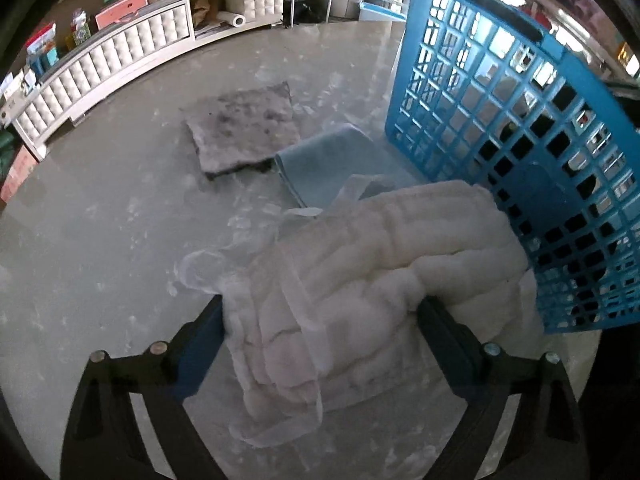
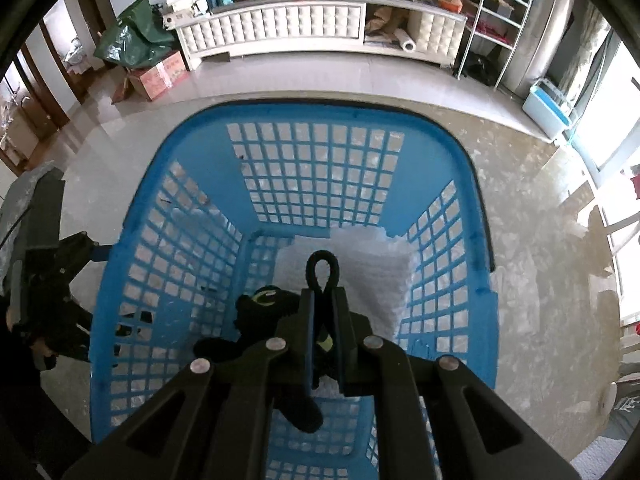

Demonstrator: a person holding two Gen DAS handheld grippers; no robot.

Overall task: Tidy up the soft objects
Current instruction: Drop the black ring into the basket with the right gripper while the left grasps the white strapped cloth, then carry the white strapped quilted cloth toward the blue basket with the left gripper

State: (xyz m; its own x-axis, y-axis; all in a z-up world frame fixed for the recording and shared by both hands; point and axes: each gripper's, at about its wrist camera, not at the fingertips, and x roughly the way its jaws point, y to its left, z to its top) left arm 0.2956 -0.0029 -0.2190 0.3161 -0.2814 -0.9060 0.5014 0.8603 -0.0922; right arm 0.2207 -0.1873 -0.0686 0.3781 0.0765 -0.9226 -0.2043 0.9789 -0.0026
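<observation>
My left gripper (image 1: 320, 320) stands wide with a white fluffy quilted cloth (image 1: 360, 264) filling the gap; both pads touch its sides. The cloth, trimmed with sheer ribbon, lies on the marbled tabletop (image 1: 100, 240) against the blue lattice basket (image 1: 500, 120). A grey mat (image 1: 244, 128) and a folded light-blue cloth (image 1: 332, 164) lie further off. In the right wrist view my right gripper (image 2: 324, 294) is shut on the black loop (image 2: 322, 270) of a black plush toy (image 2: 260, 304), held inside the blue basket (image 2: 160, 184). A white fluffy item (image 2: 360, 264) lies on the basket floor.
A white tufted cabinet (image 2: 280, 28) with clutter on top runs along the far wall. A green bag (image 2: 132, 40) and a cardboard box (image 2: 160, 76) sit to its left, a metal rack (image 2: 492, 20) and a blue-white box (image 2: 548, 112) to its right.
</observation>
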